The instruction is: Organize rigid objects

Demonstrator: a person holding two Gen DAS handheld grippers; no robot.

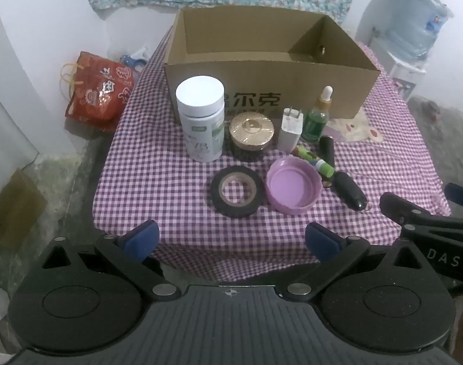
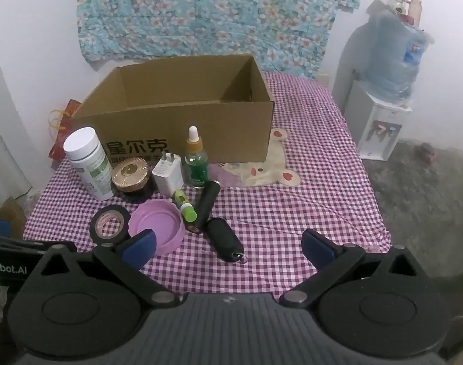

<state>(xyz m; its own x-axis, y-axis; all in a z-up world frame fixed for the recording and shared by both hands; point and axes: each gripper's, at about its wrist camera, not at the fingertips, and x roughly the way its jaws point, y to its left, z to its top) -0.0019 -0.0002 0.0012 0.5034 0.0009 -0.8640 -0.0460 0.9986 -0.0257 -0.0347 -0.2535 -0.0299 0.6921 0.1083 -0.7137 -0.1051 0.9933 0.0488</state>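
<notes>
Both tongs spread wide, holding nothing: left tongs (image 1: 232,240), right tongs (image 2: 228,245), off the table's (image 1: 158,182) near edge. Cardboard box (image 1: 261,88) at far edge. In front of it: white bottle (image 1: 201,118), gold-lidded jar (image 1: 251,133), charger (image 1: 290,129), dropper bottle (image 1: 316,115). Nearer: tape roll (image 1: 236,194), purple lid (image 1: 293,185).
</notes>
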